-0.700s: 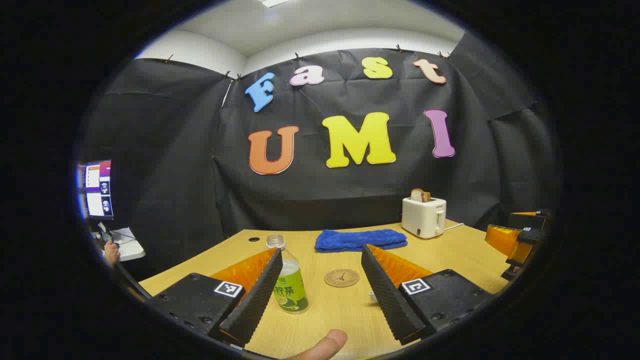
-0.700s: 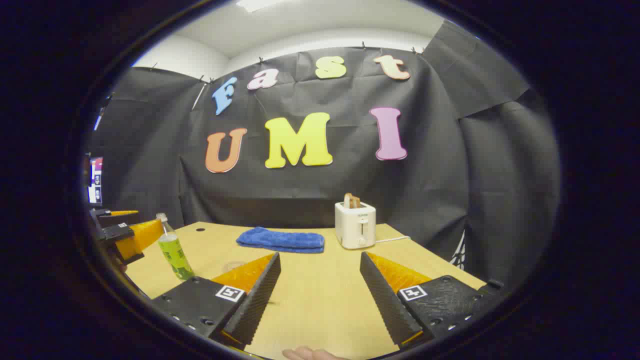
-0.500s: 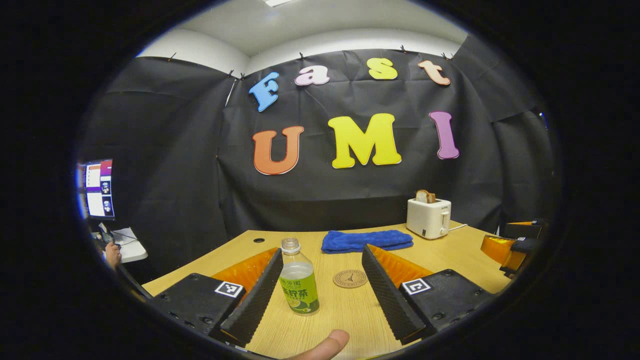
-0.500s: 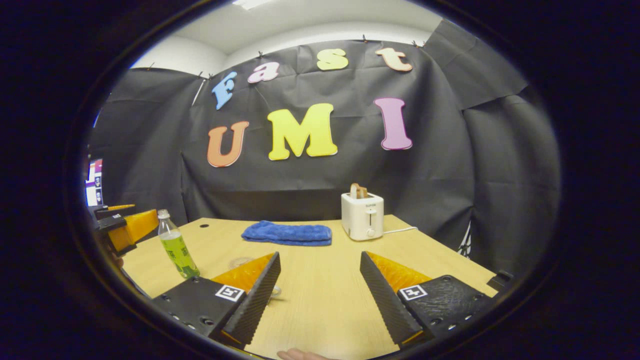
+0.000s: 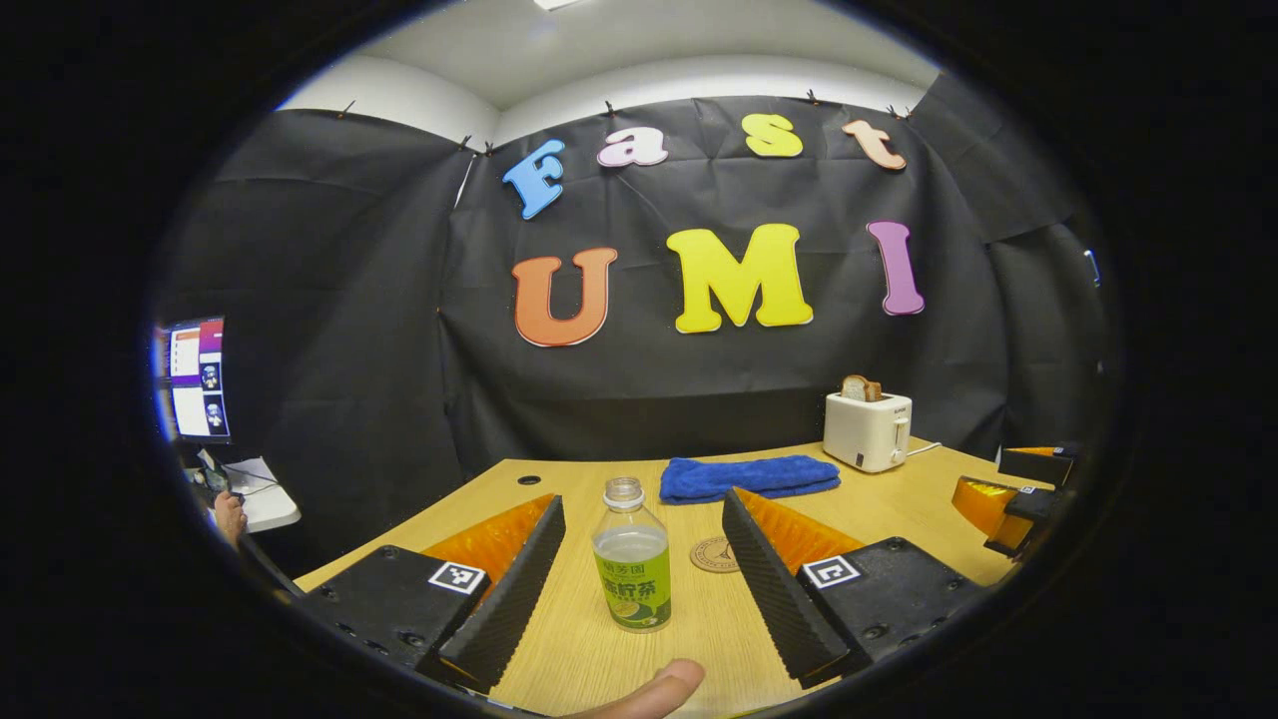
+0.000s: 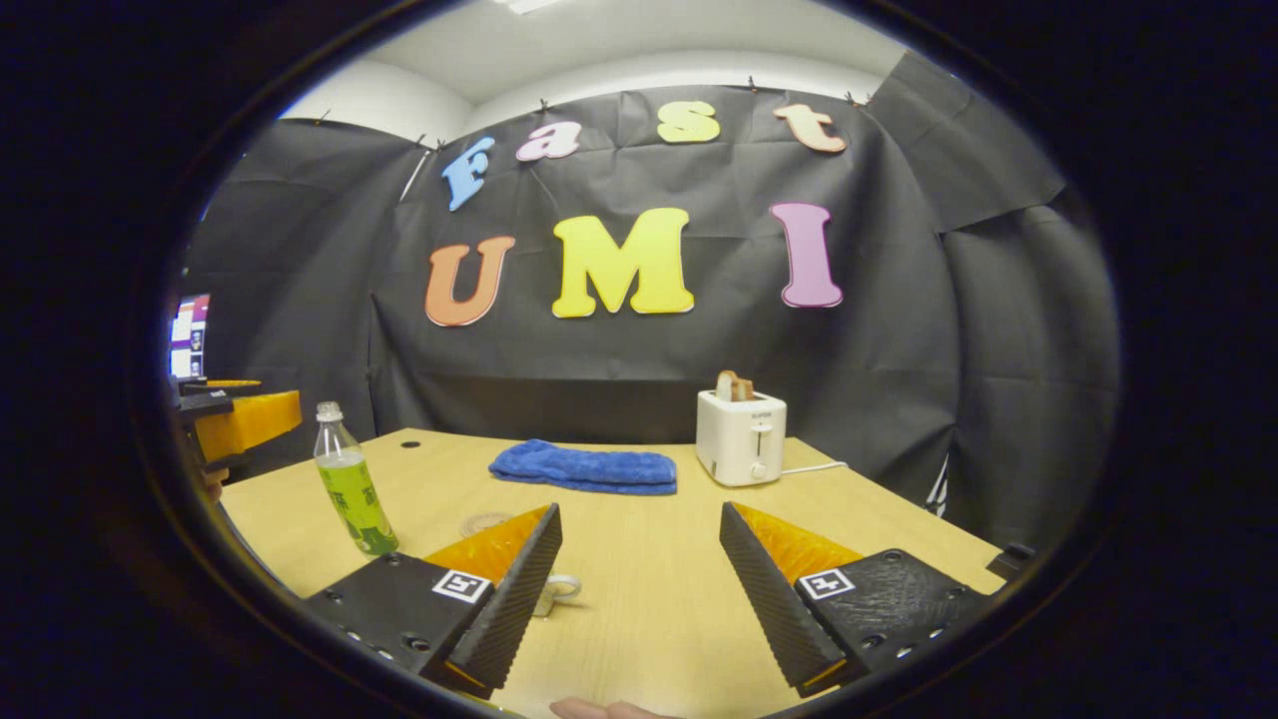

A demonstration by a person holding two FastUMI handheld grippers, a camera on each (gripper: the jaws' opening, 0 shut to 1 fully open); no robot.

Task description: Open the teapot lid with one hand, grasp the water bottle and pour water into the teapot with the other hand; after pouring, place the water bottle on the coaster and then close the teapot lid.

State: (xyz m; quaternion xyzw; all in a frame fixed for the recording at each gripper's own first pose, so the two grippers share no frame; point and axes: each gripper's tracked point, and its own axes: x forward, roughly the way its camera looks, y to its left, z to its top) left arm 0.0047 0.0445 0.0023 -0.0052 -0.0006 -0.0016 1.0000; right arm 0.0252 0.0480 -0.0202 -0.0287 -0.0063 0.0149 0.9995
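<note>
An uncapped clear bottle with a green label stands upright on the wooden table. It sits between the fingers of my open left gripper, touching neither. A round cork coaster lies just right of it, partly behind the right finger. In the right gripper view, the bottle stands far left, the coaster is beside it, and the left gripper hovers at the edge. My right gripper is open over bare table. A small pale ring-shaped piece lies by its left finger; I cannot tell what it is.
A folded blue cloth and a white toaster with bread stand at the back of the table. The right gripper shows at the far right edge. A monitor glows beyond the table's left side. A thumb tip rests low.
In the left gripper view the bottle has shifted from beside the left finger to midway between the fingers. The right gripper view has swung, bringing the ring-shaped piece into sight.
</note>
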